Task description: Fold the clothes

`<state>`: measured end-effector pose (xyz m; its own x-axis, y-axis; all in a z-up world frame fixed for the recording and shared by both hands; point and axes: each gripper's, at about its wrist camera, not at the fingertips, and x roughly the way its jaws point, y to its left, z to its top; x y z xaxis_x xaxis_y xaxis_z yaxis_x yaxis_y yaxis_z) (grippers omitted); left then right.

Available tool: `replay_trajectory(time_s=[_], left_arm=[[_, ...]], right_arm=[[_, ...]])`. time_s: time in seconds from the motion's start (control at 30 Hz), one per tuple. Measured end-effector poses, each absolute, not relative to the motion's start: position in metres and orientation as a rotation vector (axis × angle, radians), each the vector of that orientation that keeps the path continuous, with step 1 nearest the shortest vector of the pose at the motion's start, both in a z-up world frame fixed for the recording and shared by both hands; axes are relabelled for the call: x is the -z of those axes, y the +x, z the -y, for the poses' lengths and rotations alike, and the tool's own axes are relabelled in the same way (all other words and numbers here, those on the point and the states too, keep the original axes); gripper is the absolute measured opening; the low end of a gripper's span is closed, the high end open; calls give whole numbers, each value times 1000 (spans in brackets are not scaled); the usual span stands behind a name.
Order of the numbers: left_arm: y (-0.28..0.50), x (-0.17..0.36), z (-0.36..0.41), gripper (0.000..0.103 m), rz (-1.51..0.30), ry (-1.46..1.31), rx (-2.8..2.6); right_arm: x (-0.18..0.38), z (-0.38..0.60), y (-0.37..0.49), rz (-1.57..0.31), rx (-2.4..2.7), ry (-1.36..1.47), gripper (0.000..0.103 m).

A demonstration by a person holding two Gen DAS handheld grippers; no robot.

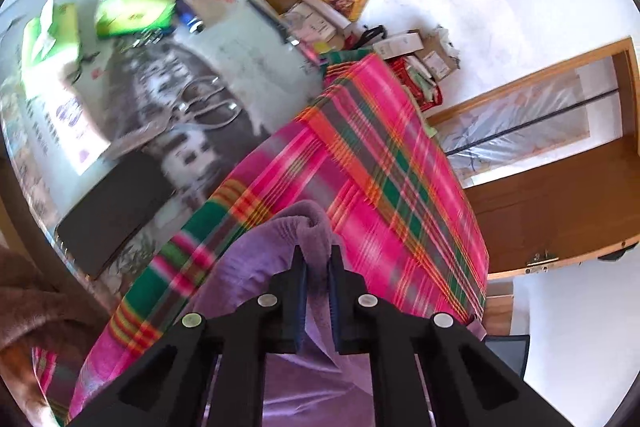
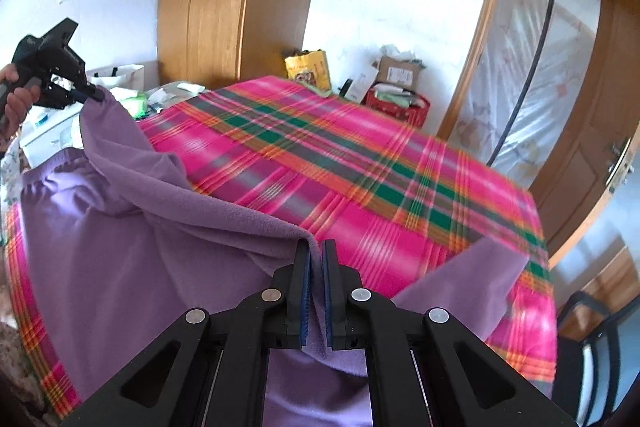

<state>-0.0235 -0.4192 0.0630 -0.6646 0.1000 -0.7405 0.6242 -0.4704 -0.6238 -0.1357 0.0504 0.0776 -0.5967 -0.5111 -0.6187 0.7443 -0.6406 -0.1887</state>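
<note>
A purple garment (image 2: 132, 247) is spread over a pink plaid cloth (image 2: 360, 179). Its bunched edge is clamped in the left gripper (image 1: 318, 255), which is held raised at the far left by a hand (image 2: 18, 99). A fold is pinched between the narrow-set jaws of the right gripper (image 2: 316, 251), held low over the cloth.
</note>
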Motion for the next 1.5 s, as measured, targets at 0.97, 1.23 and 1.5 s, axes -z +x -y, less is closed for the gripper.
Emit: replay_trajectory(time_s=[0.97,1.23,1.5], left_arm=[[-51,-28,471,9,-1483,930,2011],[-64,-4,482,9,-1535,927,1936],[-70,8,484,10,-1528,943,1899]], right_arm=[[-51,77,-279,-899,2251,668,5],[-27,109,-305,-992,2250,698,5],[7,132,-320,-1085,2231,781,5]])
